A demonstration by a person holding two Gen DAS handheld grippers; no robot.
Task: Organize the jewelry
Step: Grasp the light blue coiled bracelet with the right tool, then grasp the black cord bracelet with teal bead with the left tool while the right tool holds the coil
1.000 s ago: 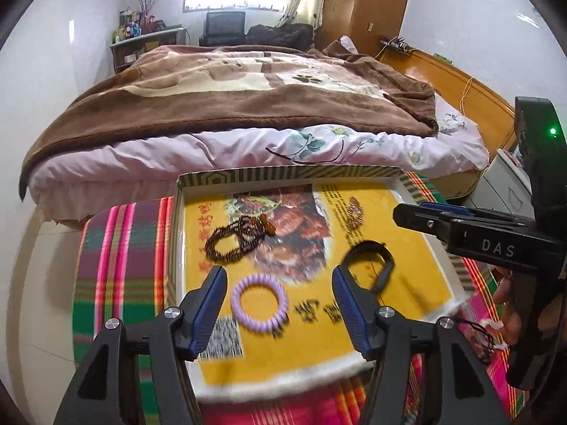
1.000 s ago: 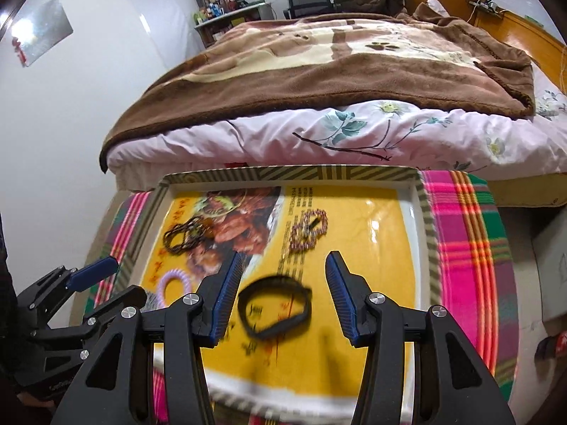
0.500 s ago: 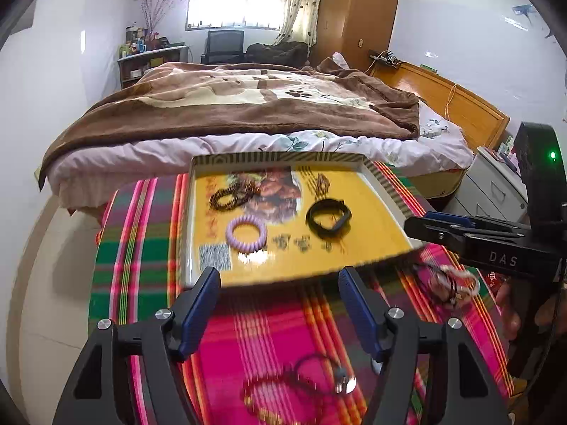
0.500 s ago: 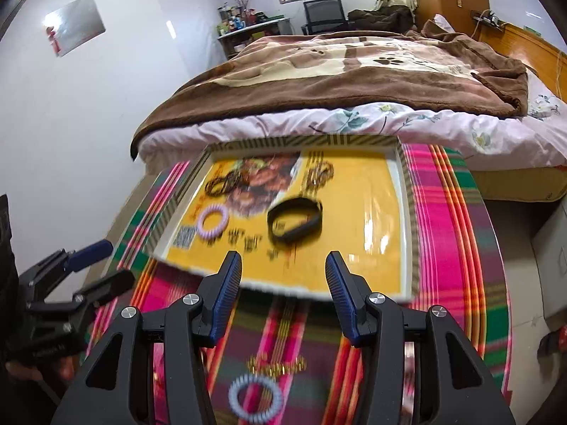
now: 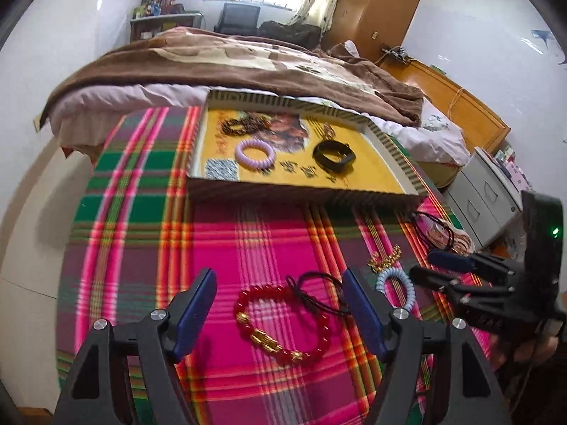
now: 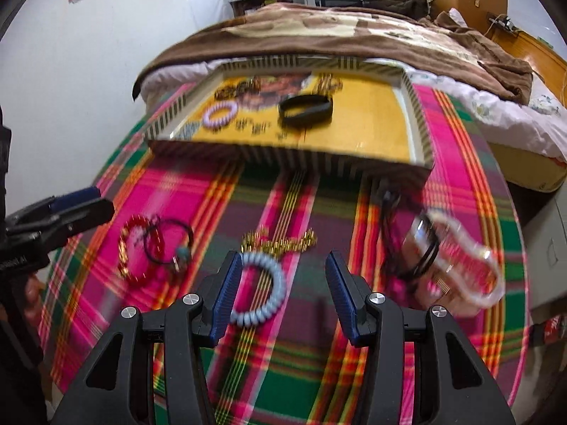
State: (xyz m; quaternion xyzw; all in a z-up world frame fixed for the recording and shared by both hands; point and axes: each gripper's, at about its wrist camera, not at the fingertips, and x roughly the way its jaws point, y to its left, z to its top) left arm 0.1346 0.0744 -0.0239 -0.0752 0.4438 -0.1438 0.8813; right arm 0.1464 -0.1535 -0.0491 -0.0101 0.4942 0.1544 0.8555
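Observation:
A yellow tray (image 5: 304,196) with a striped rim (image 6: 283,157) holds a purple bracelet (image 5: 255,154), a black band (image 5: 334,156) and dark bead bracelets (image 5: 241,125). On the plaid cloth in front of it lie a red bead bracelet (image 5: 280,322), a black cord bracelet (image 5: 319,292), a gold chain (image 6: 280,242) and a light blue spiral tie (image 6: 258,287). My left gripper (image 5: 276,283) hovers over the red bracelet, its jaws opening and touching nothing. My right gripper (image 6: 282,265) stands open above the spiral tie, which lies by its left finger.
A clear plastic piece tangled with black cords (image 6: 457,265) lies at the right of the round table. A bed with a brown blanket (image 5: 230,67) stands right behind the tray. A grey drawer cabinet (image 5: 485,194) stands to the right.
Both grippers have drawn back from over the tray to the near part of the cloth. The loose jewelry came into view. The left jaws stand wider.

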